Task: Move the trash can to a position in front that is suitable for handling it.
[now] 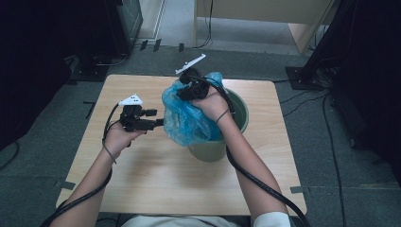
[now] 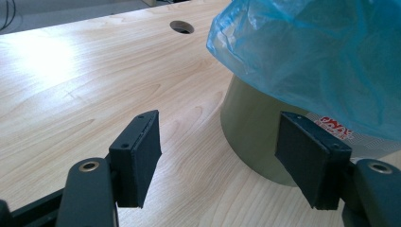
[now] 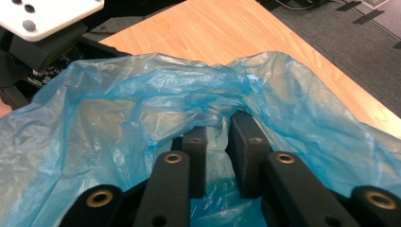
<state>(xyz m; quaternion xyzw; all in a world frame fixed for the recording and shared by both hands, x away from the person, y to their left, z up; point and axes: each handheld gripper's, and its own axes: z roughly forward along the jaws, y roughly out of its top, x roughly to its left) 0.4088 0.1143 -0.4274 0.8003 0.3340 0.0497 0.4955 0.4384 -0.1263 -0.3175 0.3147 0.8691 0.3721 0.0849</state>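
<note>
On the left half of the wooden table (image 1: 156, 175), the left gripper (image 1: 150, 119) is held just above the surface in the person's left hand (image 1: 119, 137), its jaws spread wide and pointing right, with nothing between them. Its tips sit just beside the blue plastic bag (image 1: 187, 116); whether they touch it cannot be told from the high view. The left gripper view puts the left gripper (image 2: 227, 161) close to the green bin (image 2: 250, 137): the bin's wall and the hanging blue plastic bag (image 2: 312, 56) stand beyond the right-hand pad (image 2: 302, 161), apart from both pads.

At the middle of the table, toward its far right, the green bin (image 1: 239, 113) stands upright with the bag draped over its left rim and bunched above it. The right hand (image 1: 213, 101) holds the right gripper (image 1: 189, 90) over the bin's far-left edge, down in the bag's gathered top.

The right gripper view shows what the high view hides: the right gripper (image 3: 222, 156) has its jaws drawn nearly together with a fold of the blue plastic bag (image 3: 142, 109) pinched between them, film lying over the pads (image 3: 248, 146). Beyond the bag, the left gripper's white plate and dark body appear at the upper left.

The left gripper view also shows a round hole (image 2: 181, 27) in the tabletop far off, and red print on a label (image 2: 336, 127) low on the bin.

The bag is thin, translucent, crinkled and light blue.
</note>
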